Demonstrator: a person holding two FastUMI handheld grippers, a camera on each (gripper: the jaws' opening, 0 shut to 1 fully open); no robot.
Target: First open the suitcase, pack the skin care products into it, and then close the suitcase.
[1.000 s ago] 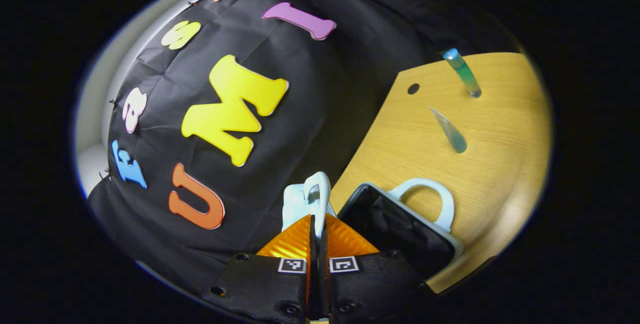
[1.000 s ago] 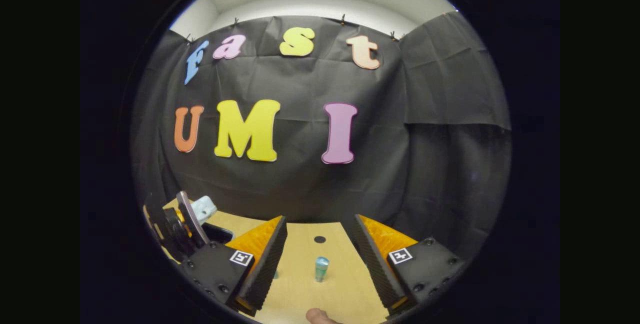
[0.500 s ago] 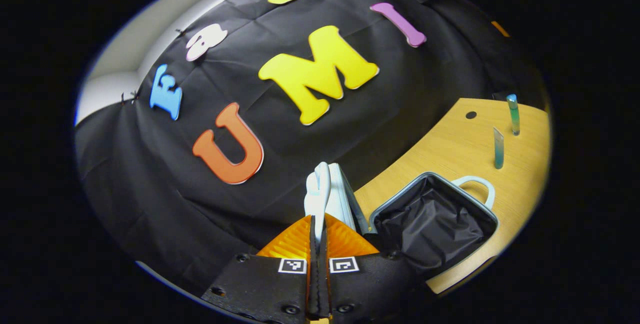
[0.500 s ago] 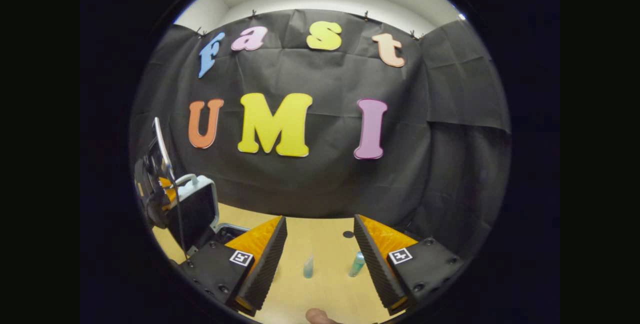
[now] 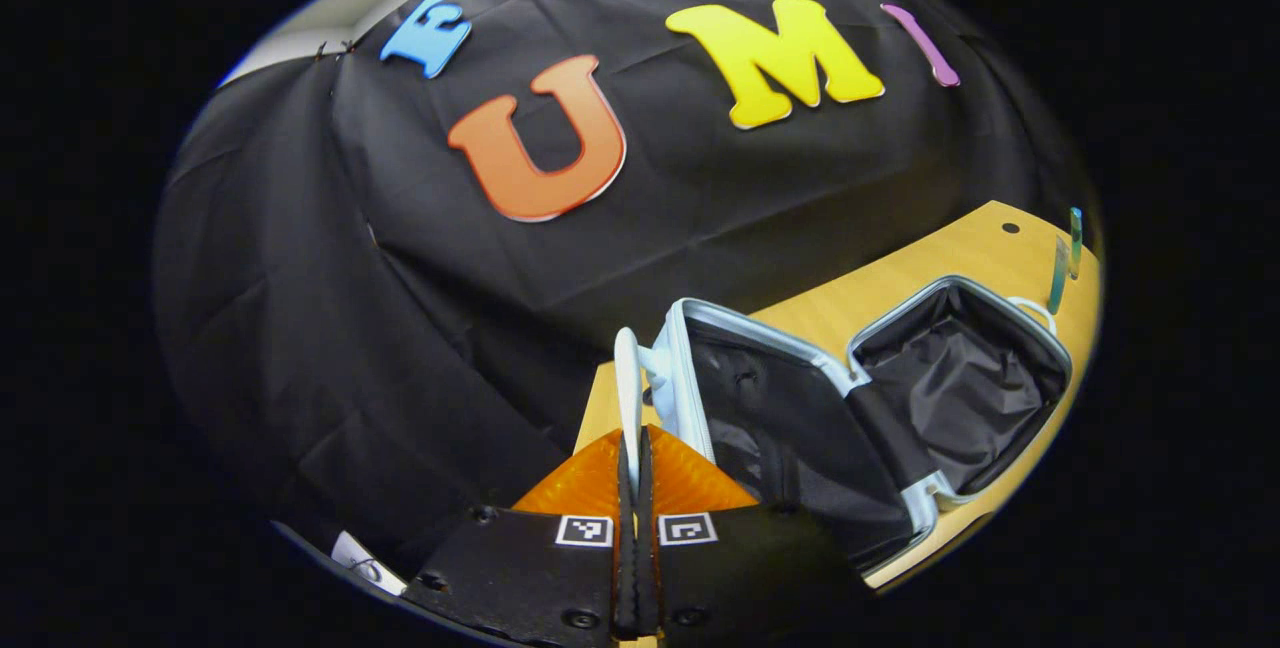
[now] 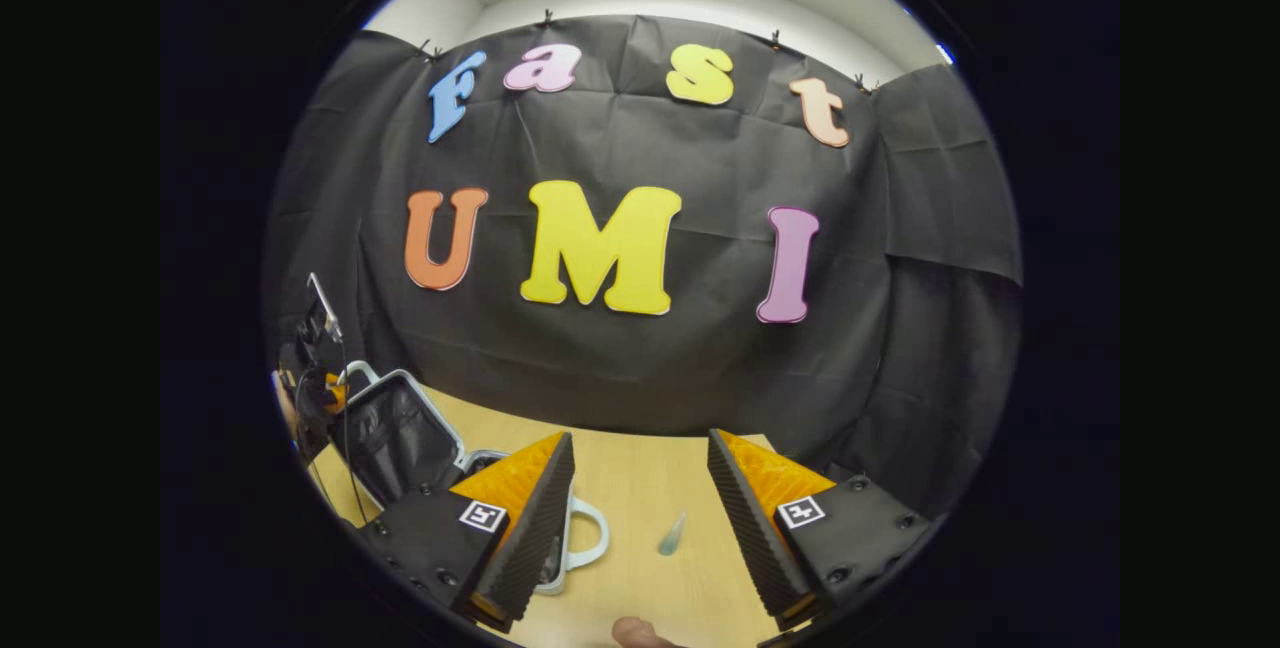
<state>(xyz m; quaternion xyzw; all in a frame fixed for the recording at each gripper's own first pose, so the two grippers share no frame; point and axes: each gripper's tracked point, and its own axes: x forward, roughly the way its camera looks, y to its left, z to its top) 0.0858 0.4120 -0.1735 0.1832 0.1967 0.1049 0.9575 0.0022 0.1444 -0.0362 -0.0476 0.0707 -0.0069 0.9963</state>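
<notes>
The pale blue suitcase stands open on the wooden table; its lid [image 5: 780, 428] and its base [image 5: 960, 388] both show black lining. My left gripper [image 5: 632, 440] is shut on the white handle [image 5: 627, 383] at the lid's outer edge and holds the lid tilted back. Two greenish tubes [image 5: 1060, 273] stand beyond the base. In the right gripper view, my right gripper [image 6: 640, 518] is open above the table with nothing between its fingers. A small greenish tube [image 6: 671, 534] lies just past them. The lid [image 6: 400, 433] and the left gripper [image 6: 318, 396] are at far left.
The base's white handle [image 6: 588, 540] loops out beside my right gripper's left finger. A small dark hole [image 5: 1003, 227] marks the table near the tubes. The black cloth wall [image 6: 620, 368] closes off the table's far side. A fingertip [image 6: 632, 634] shows at the bottom edge.
The left gripper has swung the lid by its handle farther away from the base, so the suitcase gapes wider. The right gripper's view has shifted, and one tube is in it where two were.
</notes>
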